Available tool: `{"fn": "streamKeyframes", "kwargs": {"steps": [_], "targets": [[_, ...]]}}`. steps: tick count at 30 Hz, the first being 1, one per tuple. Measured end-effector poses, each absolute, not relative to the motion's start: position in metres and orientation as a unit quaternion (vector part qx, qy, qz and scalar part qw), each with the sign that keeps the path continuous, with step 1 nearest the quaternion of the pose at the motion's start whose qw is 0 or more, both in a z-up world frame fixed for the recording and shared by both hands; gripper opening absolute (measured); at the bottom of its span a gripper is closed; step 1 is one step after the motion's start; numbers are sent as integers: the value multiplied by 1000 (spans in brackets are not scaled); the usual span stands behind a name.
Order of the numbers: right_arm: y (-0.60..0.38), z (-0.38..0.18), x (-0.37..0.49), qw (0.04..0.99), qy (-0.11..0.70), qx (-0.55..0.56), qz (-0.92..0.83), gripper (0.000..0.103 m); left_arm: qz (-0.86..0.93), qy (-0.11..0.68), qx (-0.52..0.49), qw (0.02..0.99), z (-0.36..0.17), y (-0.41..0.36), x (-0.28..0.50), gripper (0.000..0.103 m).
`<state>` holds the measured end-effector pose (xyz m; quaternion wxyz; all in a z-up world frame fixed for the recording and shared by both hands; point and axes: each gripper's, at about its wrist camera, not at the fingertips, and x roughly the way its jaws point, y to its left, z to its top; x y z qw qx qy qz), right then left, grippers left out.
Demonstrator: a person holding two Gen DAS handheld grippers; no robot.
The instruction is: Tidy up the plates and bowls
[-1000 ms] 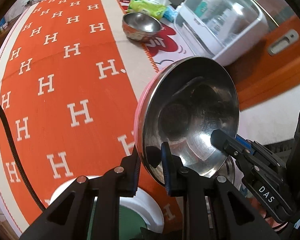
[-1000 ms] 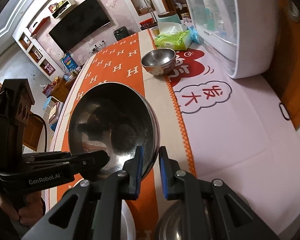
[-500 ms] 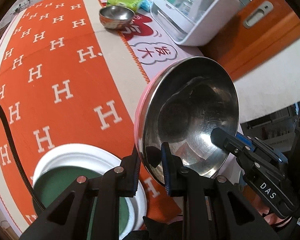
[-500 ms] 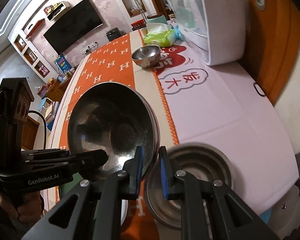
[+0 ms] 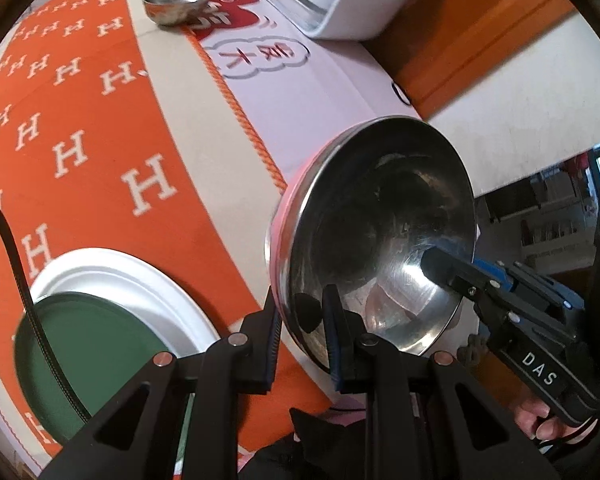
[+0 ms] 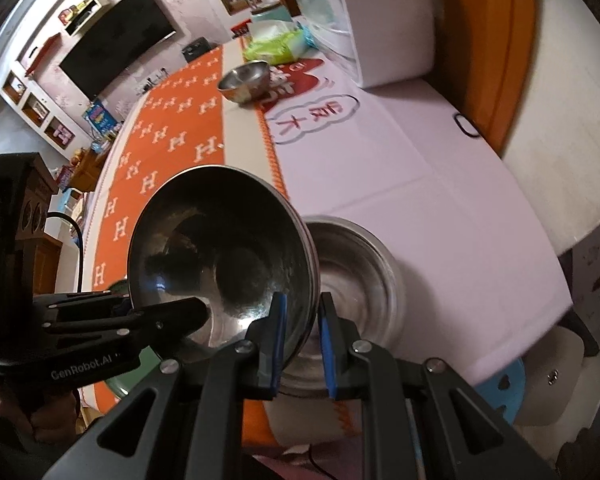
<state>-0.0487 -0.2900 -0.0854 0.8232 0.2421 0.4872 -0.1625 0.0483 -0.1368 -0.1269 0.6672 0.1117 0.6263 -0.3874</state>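
Under both tongs lies the desk point(image 5: 340, 92) with orange H-patterned cloth. Left tongs point(image 5: 300, 332) and right tongs point(image 6: 302, 340) both clamp opposite rims of one tilted shiny steel bowl point(image 6: 220, 256), above a round steel basin point(image 6: 360, 280).

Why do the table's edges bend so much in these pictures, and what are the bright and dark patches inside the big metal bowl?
Left wrist view: the fisheye lens bows the tablecloth; the steel bowl carries a bright glare patch low inside and dark reflections. Right wrist view: same bending; the second steel bowl on the table looks smeared, and the far small bowl is soft.
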Motion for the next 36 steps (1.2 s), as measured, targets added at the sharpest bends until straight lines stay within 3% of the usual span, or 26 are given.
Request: {"fn": "streamKeyframes", "kwargs": {"steps": [17, 20, 28, 30, 34, 36], "targets": [[-315, -110, -63, 789, 547, 238, -150, 18, -356, 656, 131, 652, -149, -168, 29, 19], [-317, -109, -59, 790, 551, 228, -142, 18, -346, 661, 132, 653, -150, -170, 30, 31], [-323, -104, -47, 799, 551, 210, -117, 18, -334, 646, 135, 673, -139, -175, 30, 40], [-325, -102, -44, 802, 550, 205, -112, 18, -334, 641, 136, 678, -134, -175, 30, 50], [-330, -97, -36, 808, 547, 195, -101, 18, -332, 630, 134, 690, -124, -177, 35, 53], [-332, -94, -30, 810, 545, 191, -95, 18, -326, 618, 141, 701, -117, -181, 39, 61]]}}
